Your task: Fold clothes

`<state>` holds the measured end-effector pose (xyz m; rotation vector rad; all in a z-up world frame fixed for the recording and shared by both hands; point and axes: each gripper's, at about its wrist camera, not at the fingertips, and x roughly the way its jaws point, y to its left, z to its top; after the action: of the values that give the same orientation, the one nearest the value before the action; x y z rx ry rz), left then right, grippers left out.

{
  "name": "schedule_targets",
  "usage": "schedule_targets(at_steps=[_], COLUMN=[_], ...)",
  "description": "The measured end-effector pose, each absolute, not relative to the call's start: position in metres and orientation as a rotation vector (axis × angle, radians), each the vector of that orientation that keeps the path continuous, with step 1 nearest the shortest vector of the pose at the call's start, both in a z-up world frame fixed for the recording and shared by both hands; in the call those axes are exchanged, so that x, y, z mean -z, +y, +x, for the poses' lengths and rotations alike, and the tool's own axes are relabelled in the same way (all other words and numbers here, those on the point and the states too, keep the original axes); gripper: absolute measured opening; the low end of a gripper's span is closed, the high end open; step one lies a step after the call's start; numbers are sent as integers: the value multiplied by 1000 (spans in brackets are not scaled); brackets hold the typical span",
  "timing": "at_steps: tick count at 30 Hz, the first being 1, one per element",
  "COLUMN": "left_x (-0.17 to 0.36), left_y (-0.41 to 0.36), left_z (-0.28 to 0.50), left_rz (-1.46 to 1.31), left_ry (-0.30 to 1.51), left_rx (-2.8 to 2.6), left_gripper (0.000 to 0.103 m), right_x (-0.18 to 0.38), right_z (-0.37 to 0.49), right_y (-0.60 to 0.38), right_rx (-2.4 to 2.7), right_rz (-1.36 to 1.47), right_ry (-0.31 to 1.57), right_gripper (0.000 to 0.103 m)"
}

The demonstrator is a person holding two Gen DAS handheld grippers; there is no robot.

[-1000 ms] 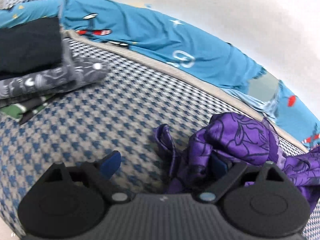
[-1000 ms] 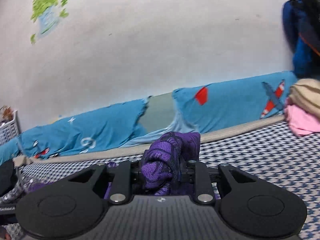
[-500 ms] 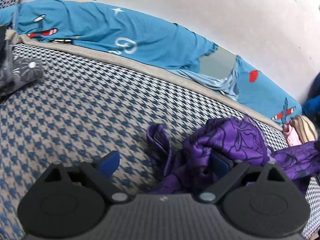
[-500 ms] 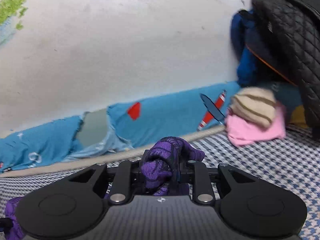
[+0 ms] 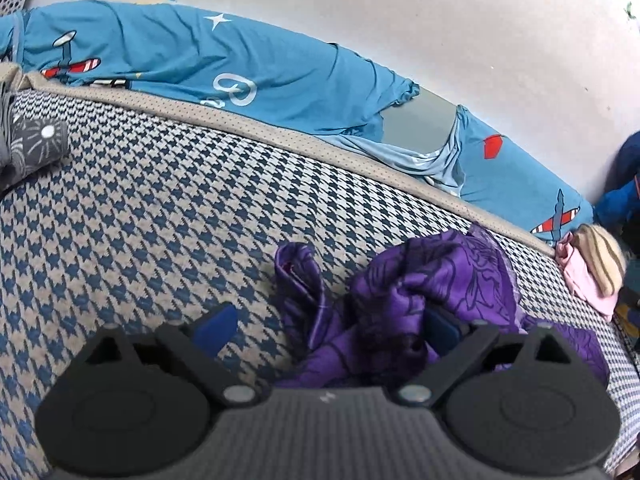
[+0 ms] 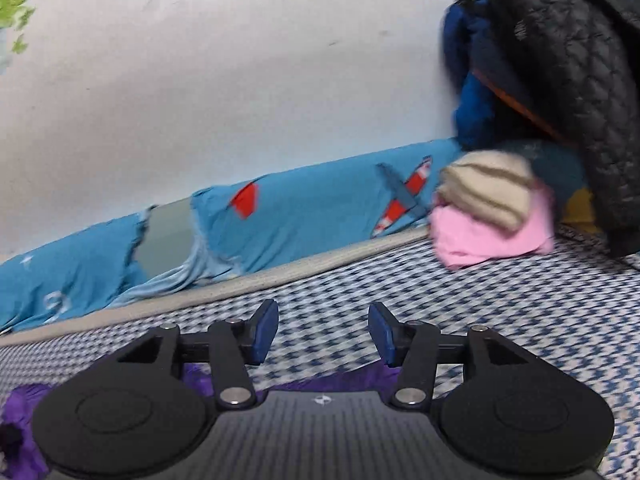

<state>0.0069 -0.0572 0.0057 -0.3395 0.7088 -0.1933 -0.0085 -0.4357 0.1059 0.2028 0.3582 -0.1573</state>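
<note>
Nearest, on the houndstooth mattress [image 5: 160,208]: left gripper [image 5: 326,326], jaws wide, purple garment [image 5: 420,292] bunched against one pad. Right gripper [image 6: 323,330] opening, nothing between, cloth beneath. Risk: crumpled fabric snags, fold skews. Far edge: pink-and-beige pile [image 6: 488,208].

Blue airplane-print sheet [image 5: 280,68] lines the white wall [image 6: 200,80].

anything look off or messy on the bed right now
The purple floral-print garment lies crumpled in a heap on the blue-and-white houndstooth mattress, not spread flat for folding. The blue aeroplane-print sheet along the wall is torn or gaping, baring a grey patch. Nothing looks spilled.
</note>
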Motion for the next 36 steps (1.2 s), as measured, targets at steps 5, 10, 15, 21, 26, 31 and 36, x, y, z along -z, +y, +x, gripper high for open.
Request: schedule_targets(at_steps=[5,10,15,21,26,31,36], left_x=[-8,-9,-8,-7,-3,-2,-9], left_y=[-56,-55,-50,-43,-39,-29,-2], left_z=[5,4,3,1,-1,-5,-6], left_rz=[-320,-308,-312,-317,-317,-328,-381], left_ry=[699,695,693,688,682,668,651], left_rx=[191,190,184,185,188,175,123], left_gripper=[96,97,97,97,97,97,97], right_x=[-99,-92,-80,-69,-55,-42,-42], right_z=[-15,-26,-39,-54,-54,-48,-42], right_y=[-406,-372,-341,-310,-281,-261,-254], right_rx=[-11,-172,-341,-516,-544,-519,-554], right_rz=[184,133,58,-45,-174,-273,-249], right_ry=[423,475,512,523,519,526,554], right_gripper=[49,50,60,74,74,60,13])
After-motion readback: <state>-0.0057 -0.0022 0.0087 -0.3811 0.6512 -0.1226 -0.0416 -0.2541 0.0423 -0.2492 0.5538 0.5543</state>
